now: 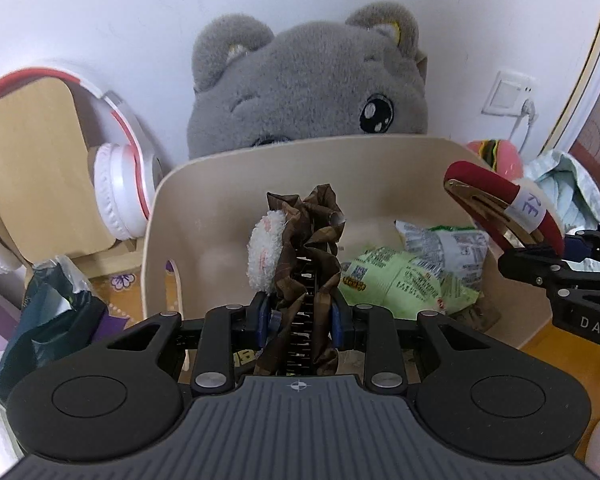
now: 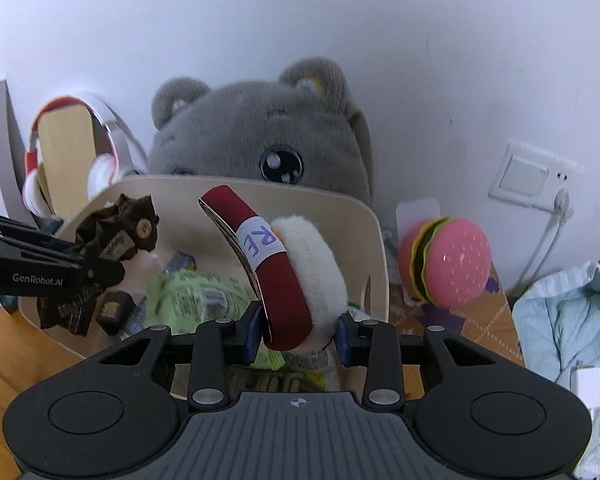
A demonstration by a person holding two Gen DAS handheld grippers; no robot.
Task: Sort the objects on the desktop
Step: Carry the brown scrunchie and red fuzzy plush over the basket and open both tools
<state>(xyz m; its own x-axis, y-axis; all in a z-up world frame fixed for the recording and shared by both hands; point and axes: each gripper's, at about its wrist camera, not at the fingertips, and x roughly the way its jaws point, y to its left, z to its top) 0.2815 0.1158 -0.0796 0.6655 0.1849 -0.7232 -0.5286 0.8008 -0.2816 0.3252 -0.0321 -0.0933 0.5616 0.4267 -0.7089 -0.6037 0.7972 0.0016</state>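
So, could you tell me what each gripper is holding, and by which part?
The left gripper pinches a brown hair clip near its lower end. The right gripper clamps a red hair clip at its lower end.

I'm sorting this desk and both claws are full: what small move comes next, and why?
Probably open the left claw so the brown scrunchie drops, since it hangs over the beige bin that already holds snack packets.
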